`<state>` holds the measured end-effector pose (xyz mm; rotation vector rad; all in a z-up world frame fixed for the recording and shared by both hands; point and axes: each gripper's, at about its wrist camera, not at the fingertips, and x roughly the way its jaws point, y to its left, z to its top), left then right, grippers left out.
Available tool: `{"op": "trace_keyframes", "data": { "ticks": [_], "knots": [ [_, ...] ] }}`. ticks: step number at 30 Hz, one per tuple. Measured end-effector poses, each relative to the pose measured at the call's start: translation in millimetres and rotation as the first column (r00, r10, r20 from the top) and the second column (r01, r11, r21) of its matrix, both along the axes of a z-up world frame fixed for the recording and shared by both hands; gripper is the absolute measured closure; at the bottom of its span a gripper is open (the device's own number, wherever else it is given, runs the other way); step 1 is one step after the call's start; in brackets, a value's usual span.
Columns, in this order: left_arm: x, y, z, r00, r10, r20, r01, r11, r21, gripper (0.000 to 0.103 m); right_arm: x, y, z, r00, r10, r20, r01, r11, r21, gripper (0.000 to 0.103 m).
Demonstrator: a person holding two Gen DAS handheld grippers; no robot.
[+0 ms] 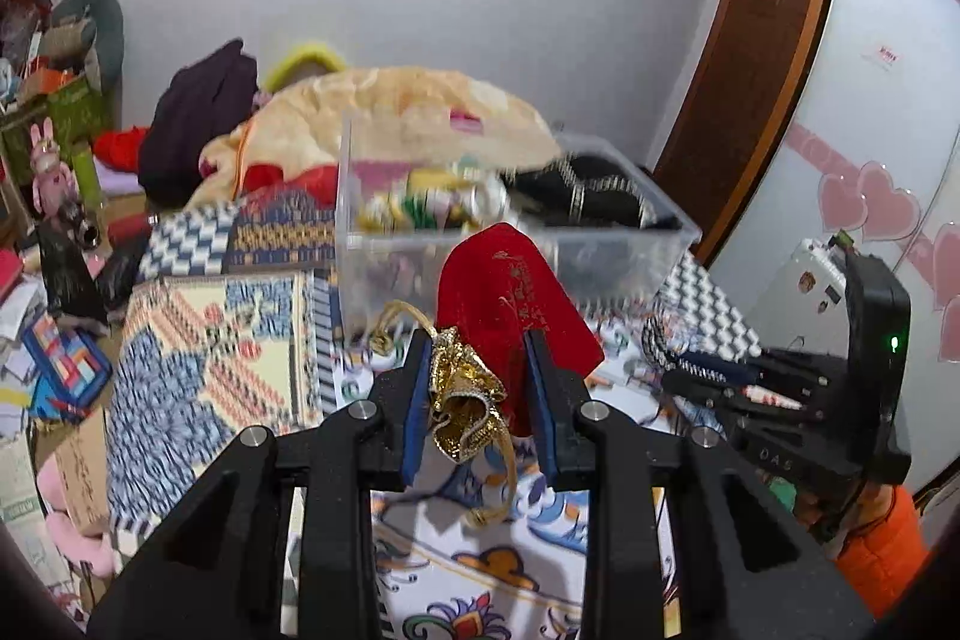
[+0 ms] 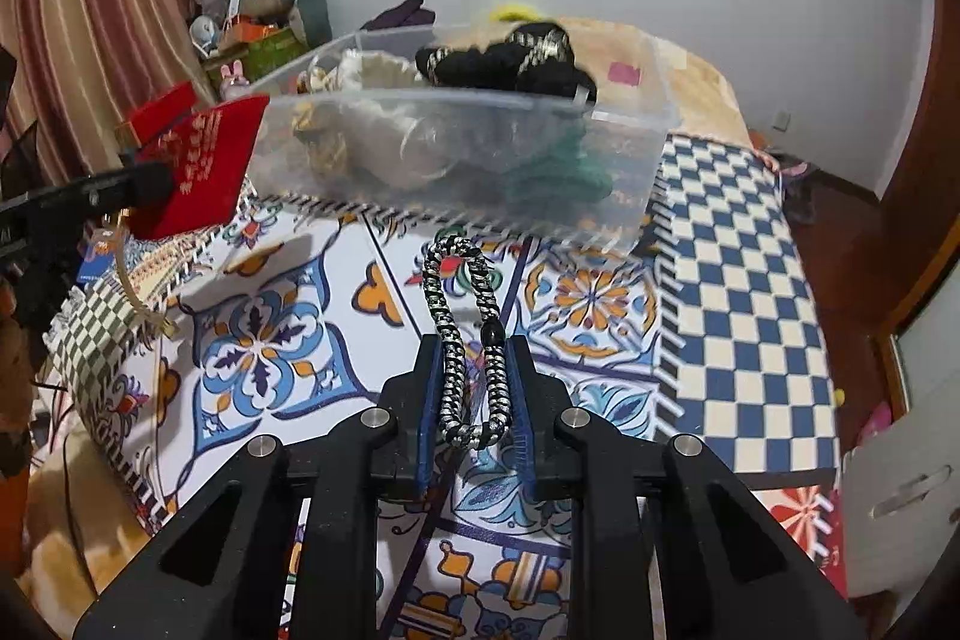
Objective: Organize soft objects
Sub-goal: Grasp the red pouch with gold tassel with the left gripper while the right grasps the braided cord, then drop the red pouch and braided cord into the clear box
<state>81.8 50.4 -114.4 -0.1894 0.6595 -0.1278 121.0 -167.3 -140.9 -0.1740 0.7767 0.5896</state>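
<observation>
The clear plastic bin [image 2: 456,148] stands straight ahead of both tools, on the patterned bedspread [image 2: 270,340], its long side running across the right view. The right hand-held gripper [image 2: 474,376] is narrowed onto a black-and-silver braided loop [image 2: 459,304], whose long axis points forward along the fingers toward the bin wall; it seems the nearer of the two to the bin, with only a short strip of cloth between loop and wall. The left hand-held gripper [image 1: 480,376] is closed around the gold-trimmed neck of a red velvet pouch [image 1: 510,292], which stands up from the fingers toward the bin, a gold cord hanging below. The bin already holds a black trimmed fabric [image 2: 510,58] and pale, gold and green soft pieces. The surface is a bed, soft and uneven; beyond it lie a folded beige blanket [image 1: 390,106], a white wall and a wooden door frame [image 1: 750,58].
</observation>
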Motion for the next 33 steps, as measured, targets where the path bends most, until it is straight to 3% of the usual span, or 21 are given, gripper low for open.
{"op": "trace_keyframes", "data": {
  "ticks": [16,25,33],
  "knots": [
    [36,-3,79,0.975,0.029,0.221,-0.032,0.999,0.009,0.074,12,-5,85,0.972,-0.065,0.226,0.041,0.993,0.108,0.084],
    [81,-11,76,0.98,0.041,0.194,-0.047,0.999,0.027,0.074,39,14,100,0.951,-0.088,0.295,0.058,0.992,0.108,0.084],
    [121,-10,39,0.994,0.064,0.087,-0.068,0.997,0.038,0.074,88,20,73,0.966,-0.149,0.21,0.14,0.988,0.057,0.084]
  ]
}}
